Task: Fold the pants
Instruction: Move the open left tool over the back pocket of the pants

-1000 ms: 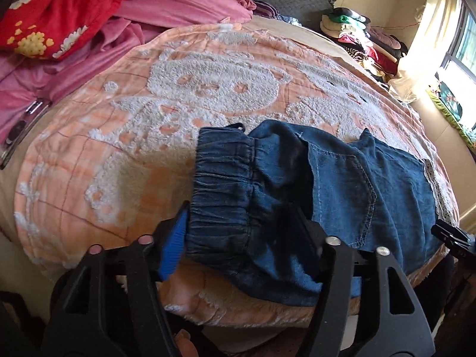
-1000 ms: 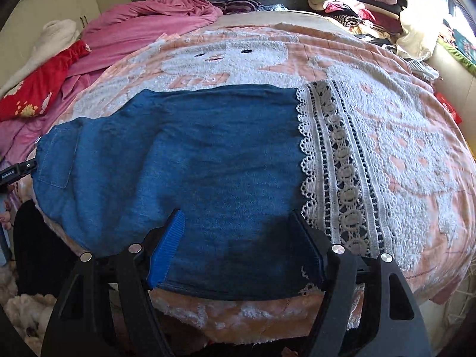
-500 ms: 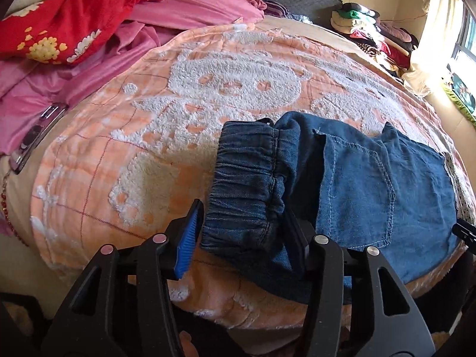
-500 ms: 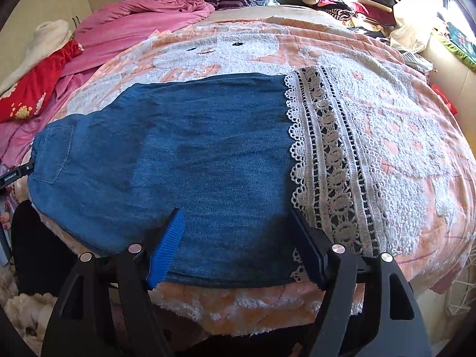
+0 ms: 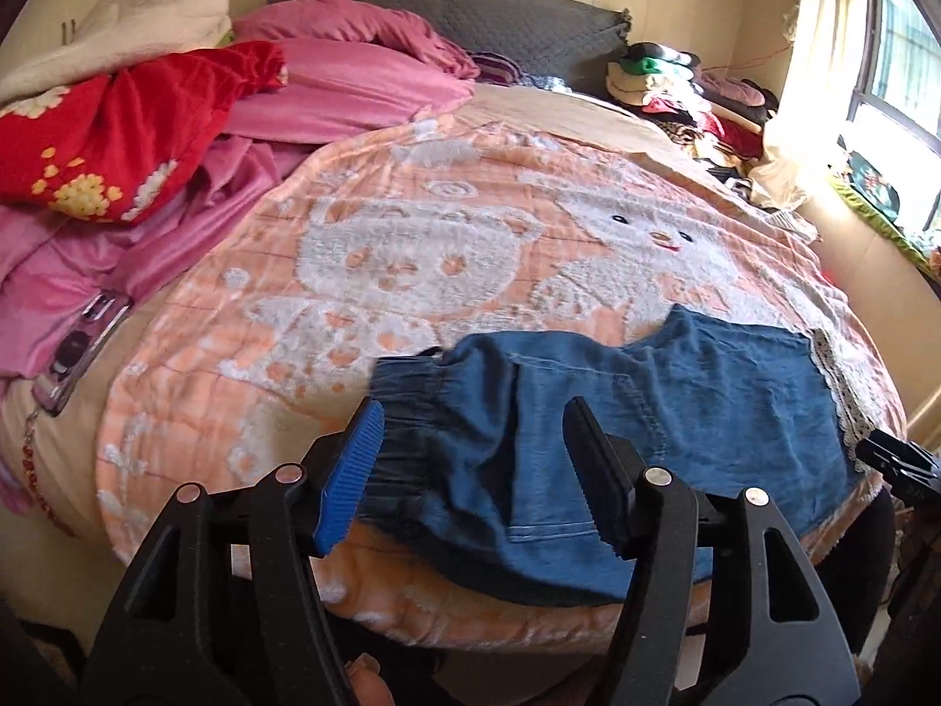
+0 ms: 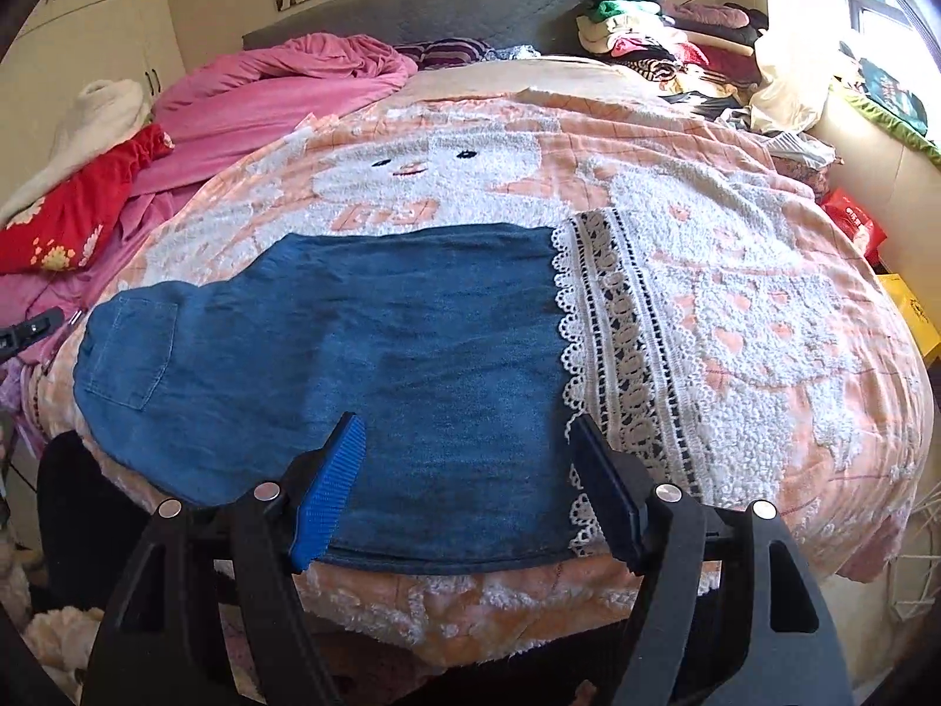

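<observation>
Blue denim pants lie flat across the near edge of the bed, folded leg on leg. The elastic waistband is at the left end and the white lace cuff at the right. My left gripper hovers over the waistband with its jaws opening; the cloth lies below them and the pads do not press it. My right gripper stands open above the leg, just left of the lace, holding nothing.
An orange and white plush blanket covers the bed. A pink duvet and a red blanket are heaped at the far left, with a phone near the left edge. A pile of clothes sits at the far right by the window.
The left gripper has let go of the waistband, opened wider and lifted back; the bunched waistband now lies flatter on the bed. The right gripper rose a little, still open.
</observation>
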The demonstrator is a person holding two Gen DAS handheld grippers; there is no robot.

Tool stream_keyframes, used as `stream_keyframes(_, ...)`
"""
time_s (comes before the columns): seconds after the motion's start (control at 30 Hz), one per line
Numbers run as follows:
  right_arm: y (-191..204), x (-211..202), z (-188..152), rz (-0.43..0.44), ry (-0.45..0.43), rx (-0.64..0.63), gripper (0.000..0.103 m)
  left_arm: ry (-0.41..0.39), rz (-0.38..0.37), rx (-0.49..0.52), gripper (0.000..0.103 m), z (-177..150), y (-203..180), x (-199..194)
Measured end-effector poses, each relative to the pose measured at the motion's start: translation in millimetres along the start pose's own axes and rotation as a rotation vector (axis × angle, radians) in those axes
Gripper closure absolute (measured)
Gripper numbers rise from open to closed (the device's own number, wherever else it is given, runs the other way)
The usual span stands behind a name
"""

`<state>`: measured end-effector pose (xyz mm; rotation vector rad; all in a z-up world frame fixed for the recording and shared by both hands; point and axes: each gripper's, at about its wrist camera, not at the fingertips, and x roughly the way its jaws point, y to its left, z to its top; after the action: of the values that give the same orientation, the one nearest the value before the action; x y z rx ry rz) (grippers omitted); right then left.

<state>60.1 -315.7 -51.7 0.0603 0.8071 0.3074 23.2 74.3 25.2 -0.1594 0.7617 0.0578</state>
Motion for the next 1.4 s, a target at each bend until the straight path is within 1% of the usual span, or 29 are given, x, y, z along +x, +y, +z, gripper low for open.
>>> stream_keyframes(0.17,-13,-8,2,-0.019,-0.015,0.045,0.032,0.055,-0.131,0.106,0.047,-3,-64,33)
stream_keyframes(0.2,-13,-7,3,-0.019,-0.017,0.046,0.032,0.069,-0.15,0.126,0.047,-4,-76,41)
stream_keyframes(0.3,-10,-3,4,-0.01,-0.012,0.034,0.032,0.122,-0.174,0.187,0.047,-10,-104,64)
stream_keyframes(0.4,-10,8,1,-0.002,0.012,0.031,0.032,0.168,-0.152,0.245,0.047,-21,-121,88)
stream_keyframes(0.47,-16,17,-2,-0.029,0.043,0.046,0.032,0.193,-0.09,0.286,0.047,-30,-126,103)
stream_keyframes(0.53,-23,22,-6,-0.062,0.057,0.057,0.032,0.195,-0.071,0.302,0.046,-35,-125,109)
stream_keyframes(0.63,-31,23,-12,-0.048,0.065,0.067,0.032,0.198,-0.077,0.287,0.046,-35,-119,109)
stream_keyframes(0.73,-31,27,-13,-0.052,0.073,0.054,0.032,0.21,-0.099,0.256,0.045,-34,-115,115)
stream_keyframes(0.83,-30,26,-14,-0.05,0.072,0.052,0.032,0.194,-0.127,0.232,0.043,-34,-112,117)
stream_keyframes(0.93,-34,20,-12,-0.016,0.07,0.073,0.032,0.18,-0.15,0.223,0.043,-34,-109,112)
stream_keyframes(1.07,-44,-4,-12,0.008,0.027,0.119,0.032,0.165,-0.138,0.215,0.043,-27,-113,95)
stream_keyframes(1.13,-48,-16,-12,0.002,0.013,0.132,0.032,0.137,-0.141,0.214,0.043,-22,-115,83)
stream_keyframes(1.2,-52,-26,-12,-0.012,0.002,0.14,0.032,0.107,-0.154,0.226,0.039,-15,-119,71)
stream_keyframes(1.27,-55,-35,-11,-0.019,-0.009,0.144,0.032,0.079,-0.155,0.24,0.037,-7,-123,60)
stream_keyframes(1.4,-59,-46,-10,-0.036,-0.038,0.157,0.028,0.047,-0.186,0.256,0.035,10,-134,47)
